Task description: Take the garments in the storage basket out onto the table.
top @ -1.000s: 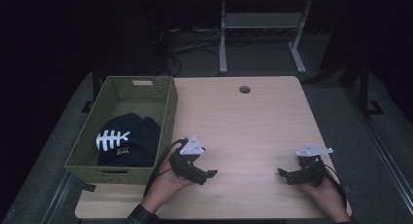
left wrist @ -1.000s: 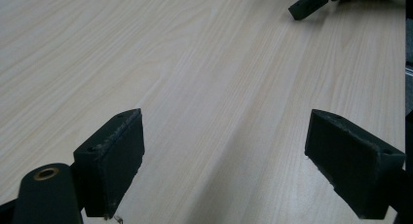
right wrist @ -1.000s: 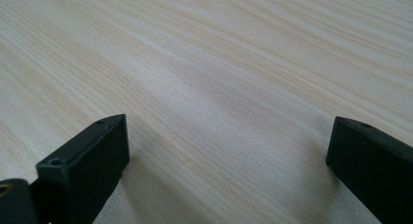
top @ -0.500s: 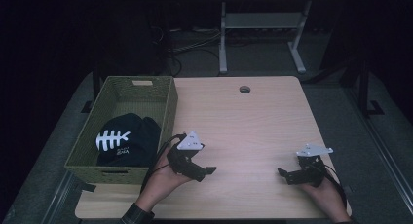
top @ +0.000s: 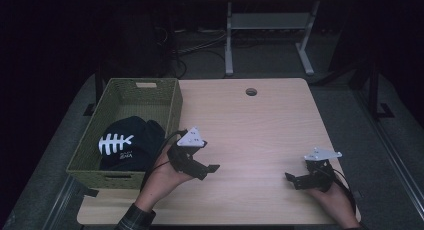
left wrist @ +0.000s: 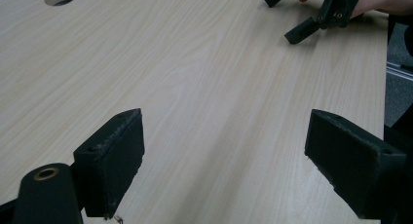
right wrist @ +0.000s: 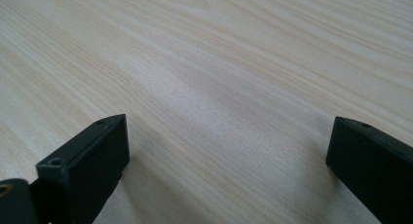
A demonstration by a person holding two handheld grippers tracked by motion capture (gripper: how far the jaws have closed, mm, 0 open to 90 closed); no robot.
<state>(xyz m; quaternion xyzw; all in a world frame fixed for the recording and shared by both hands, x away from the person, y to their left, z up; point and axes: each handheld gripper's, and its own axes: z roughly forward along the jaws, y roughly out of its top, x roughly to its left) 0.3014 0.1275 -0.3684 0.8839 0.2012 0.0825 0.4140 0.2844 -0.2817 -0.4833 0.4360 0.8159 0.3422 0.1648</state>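
Note:
My left gripper (top: 207, 171) rests low over the light wooden table (top: 250, 125), just right of the basket, with its jaws wide open and nothing between them. In the left gripper view the same open jaws (left wrist: 229, 156) frame bare wood. My right gripper (top: 292, 181) sits near the table's front right corner, also open and empty, its jaws pointing left. The right gripper view has its two black pads (right wrist: 87, 156) far apart over plain tabletop. Far off in the left gripper view, the right gripper (left wrist: 311, 19) appears with a hand behind it.
A green woven basket (top: 172, 107) stands along the table's left side and holds a black cap (top: 125, 145) with a white fishbone print. A round cable hole (top: 251, 92) sits near the far edge. Metal stand legs (top: 265, 40) rise beyond the table.
The left hand has turned a little and its forearm has swung leftward, with the gripper edging slightly away from the front edge. The right gripper has stayed put.

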